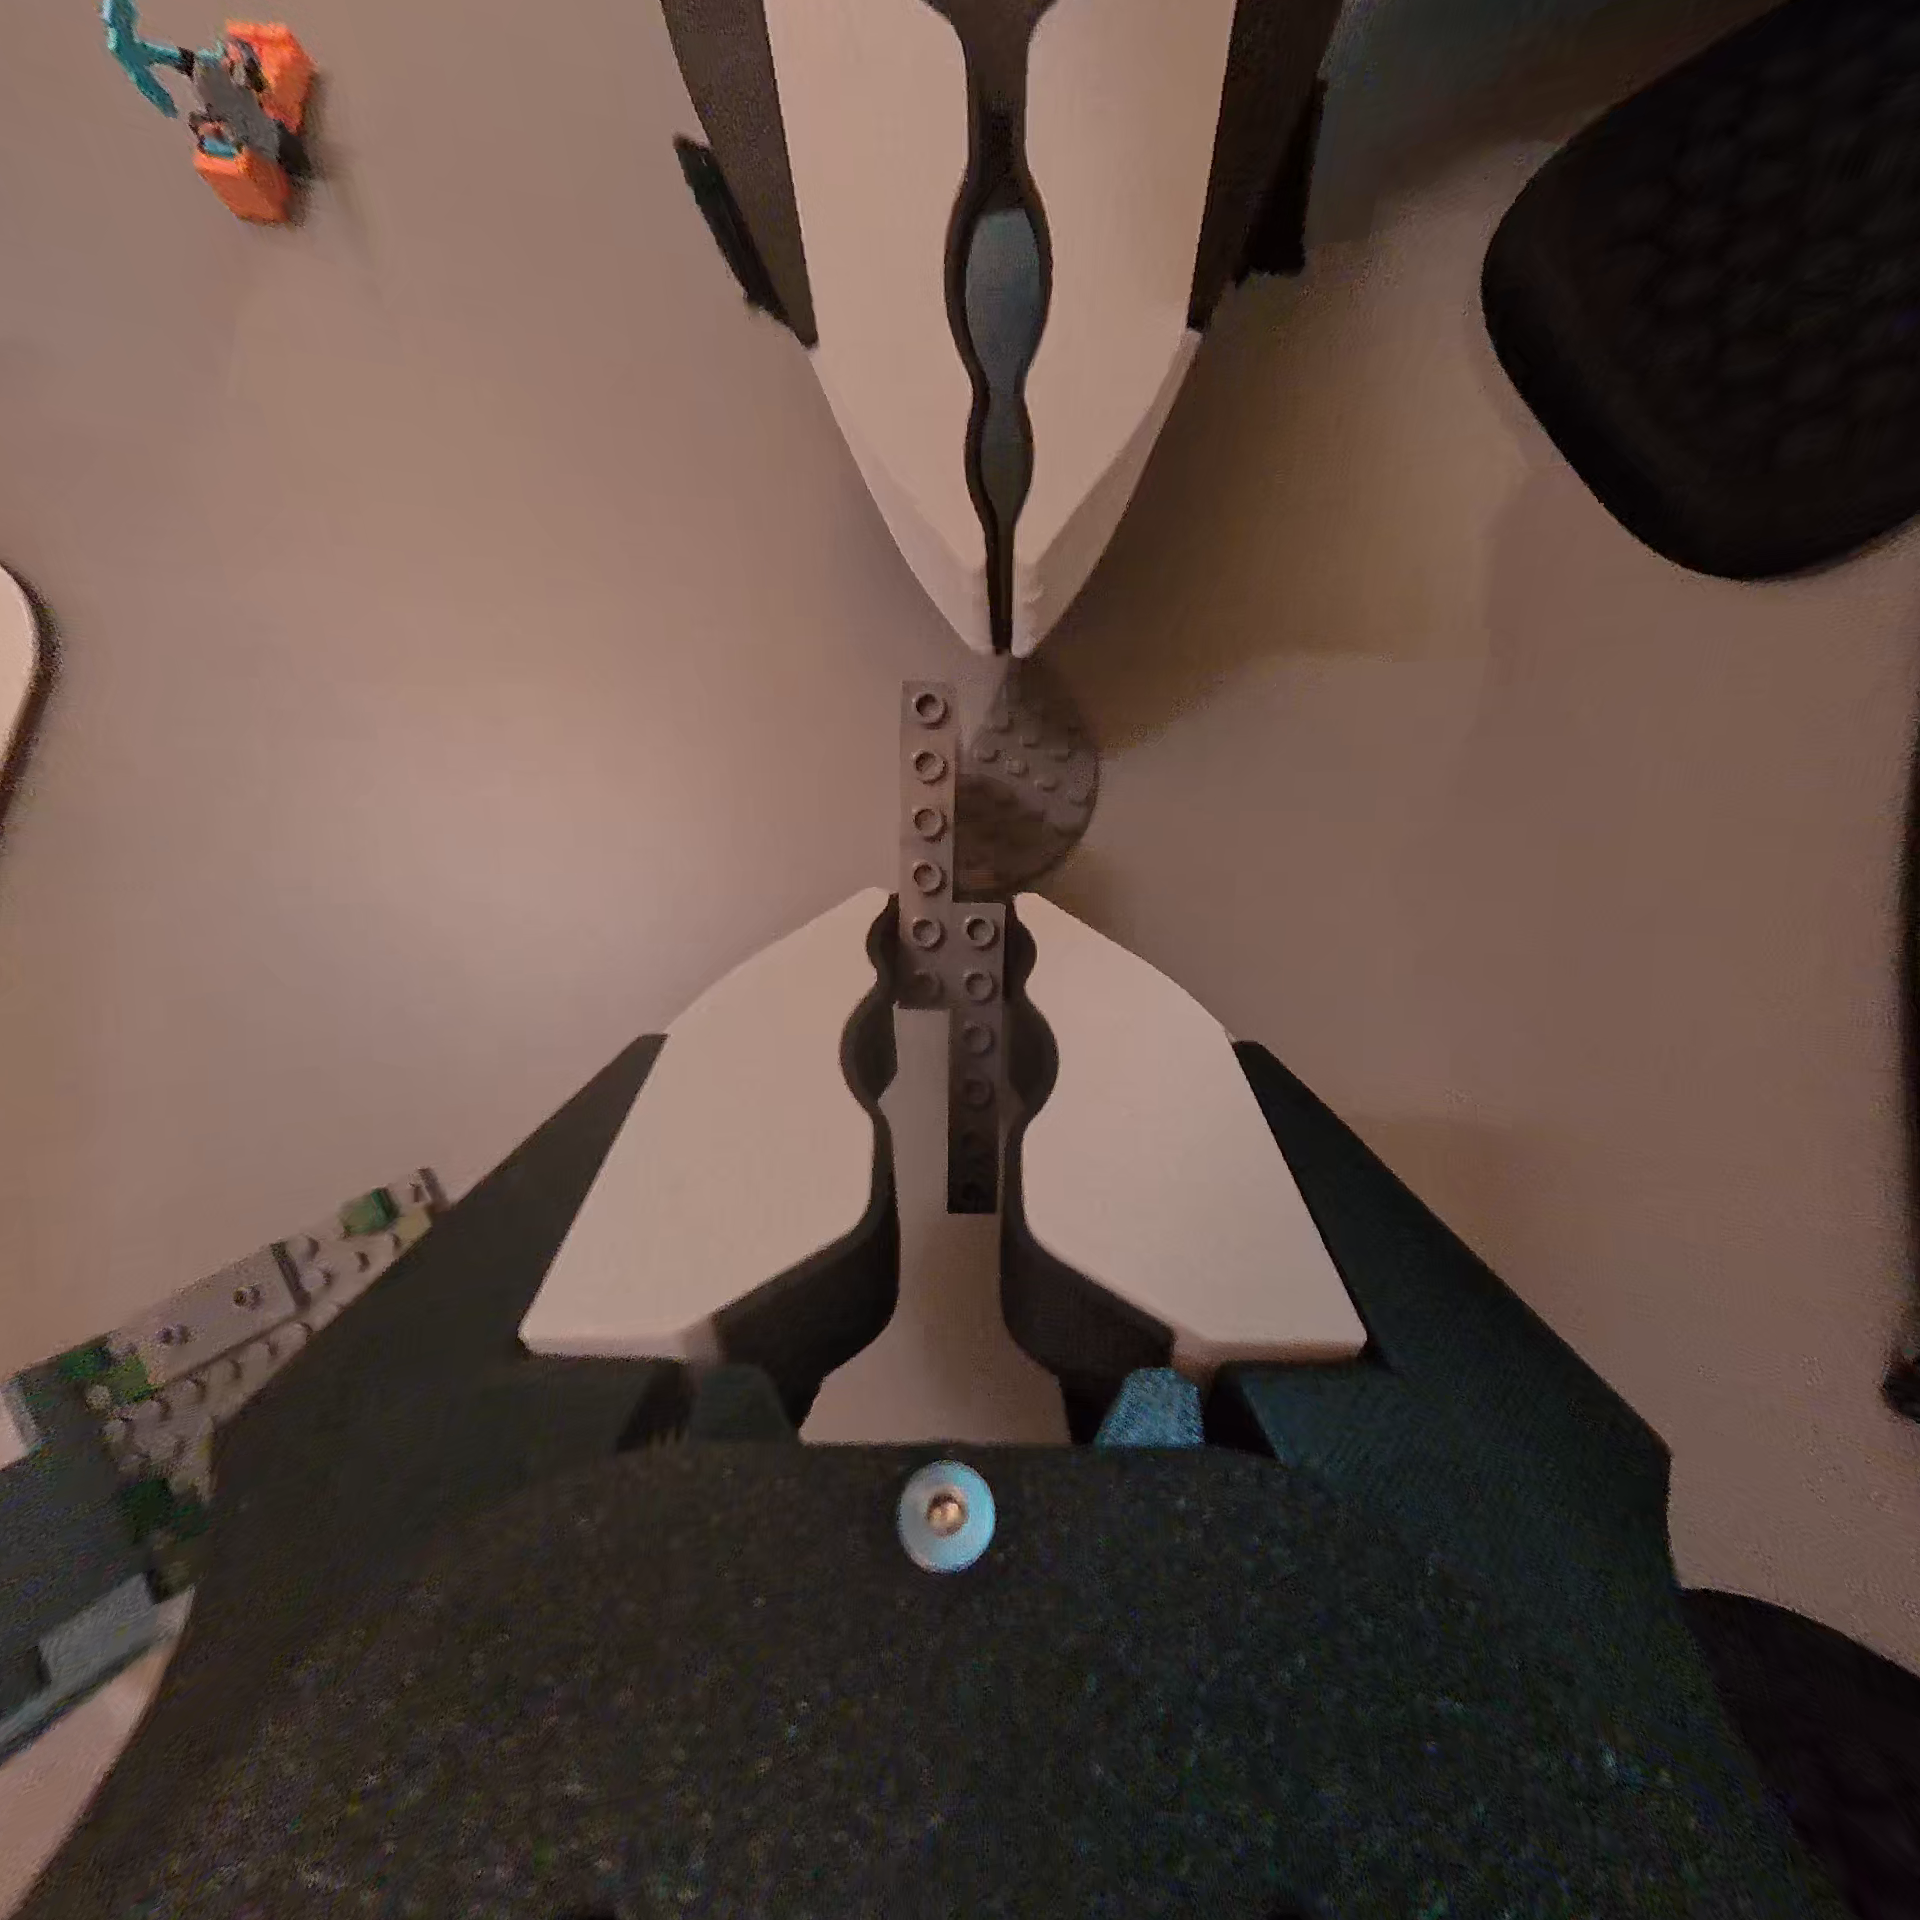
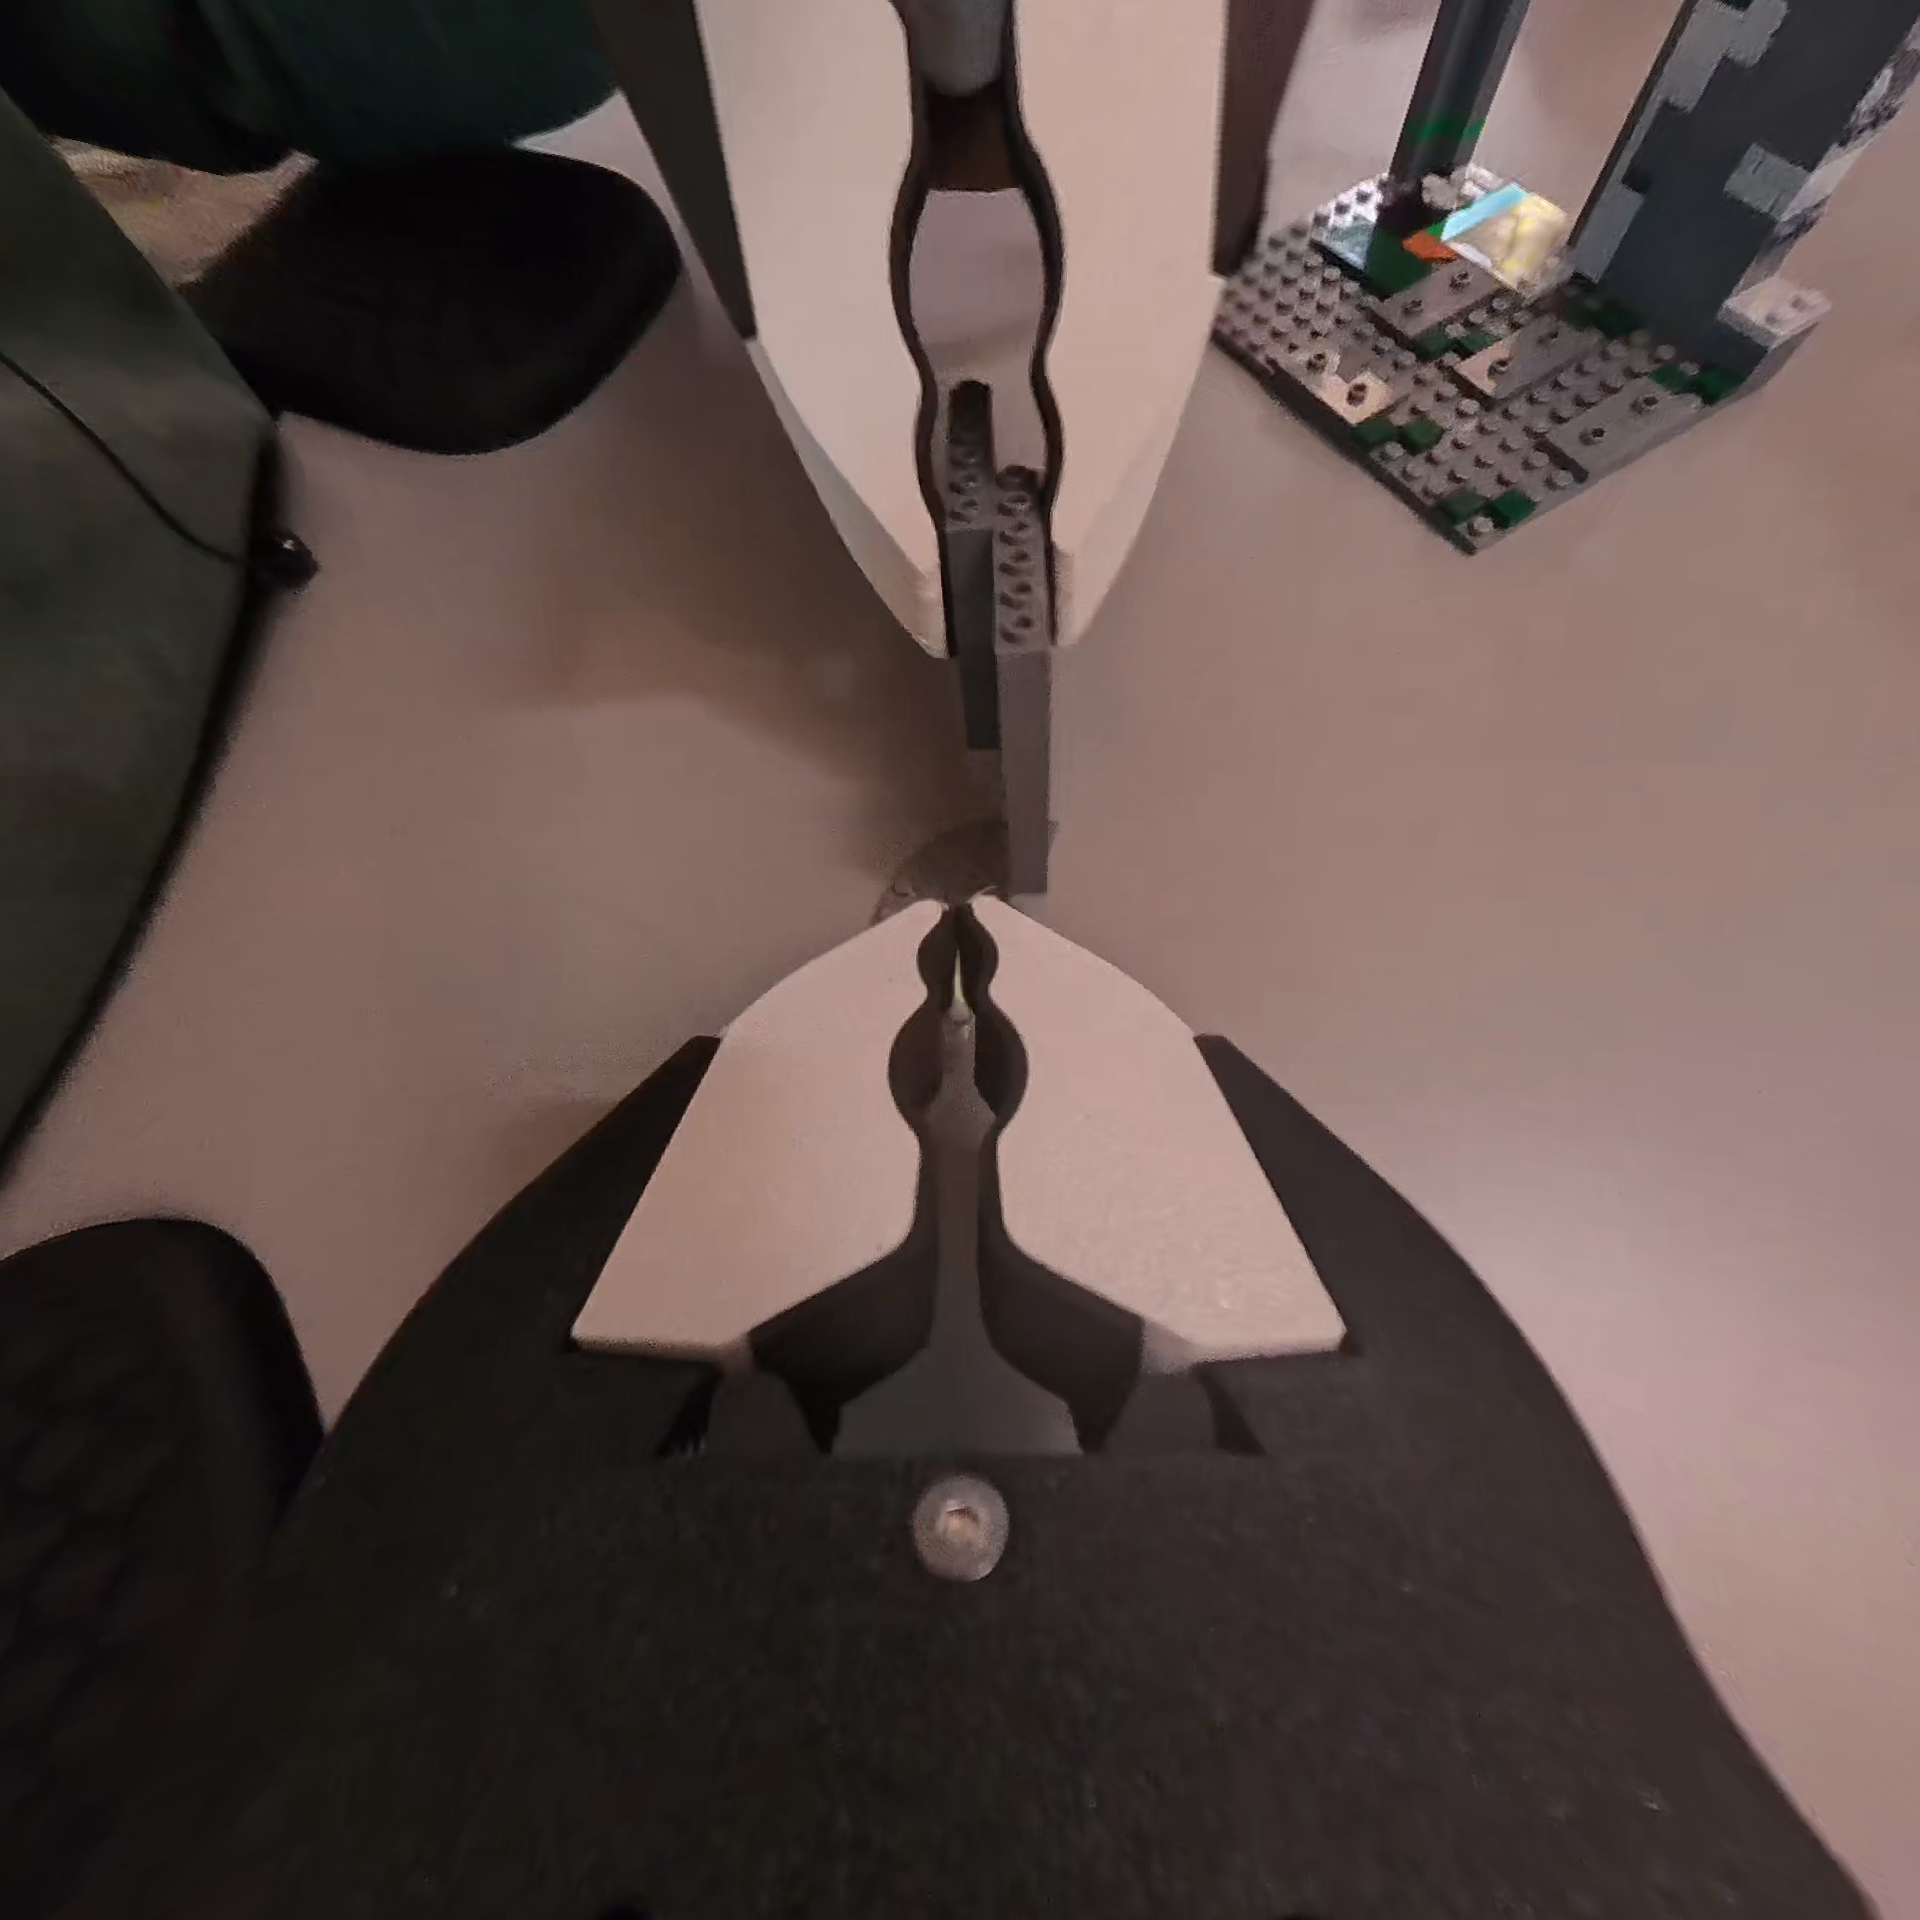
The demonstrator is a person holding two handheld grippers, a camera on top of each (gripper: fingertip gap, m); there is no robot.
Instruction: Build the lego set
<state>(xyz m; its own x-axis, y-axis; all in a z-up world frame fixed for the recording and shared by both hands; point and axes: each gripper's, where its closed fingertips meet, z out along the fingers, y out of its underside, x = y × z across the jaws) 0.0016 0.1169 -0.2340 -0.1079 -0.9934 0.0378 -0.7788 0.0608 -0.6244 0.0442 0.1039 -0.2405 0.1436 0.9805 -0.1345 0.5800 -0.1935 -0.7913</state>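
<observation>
My left gripper [image 1: 951,909] is shut on two long grey studded plates [image 1: 928,821] joined with an offset. The plates stick out forward past its fingertips. In the right wrist view the left gripper [image 2: 1000,644] reaches in from the top with the same plates [image 2: 1023,748]. A round grey studded plate [image 1: 1039,790] lies just behind and to the right of the long plates. My right gripper [image 2: 961,914] is shut with nothing between its pads. Its tips sit at the rim of the round plate [image 2: 951,862]. It enters the left wrist view [image 1: 1000,644] from the top.
A grey baseplate build [image 2: 1455,416] with dark towers stands at the back right, and also shows in the left wrist view [image 1: 208,1330]. A small orange and teal model [image 1: 244,125] lies far left. Black padded shapes [image 1: 1704,312] [image 2: 436,301] border the pale table [image 1: 416,623]. One gripper's finger ends stand about 5 cm off the other's.
</observation>
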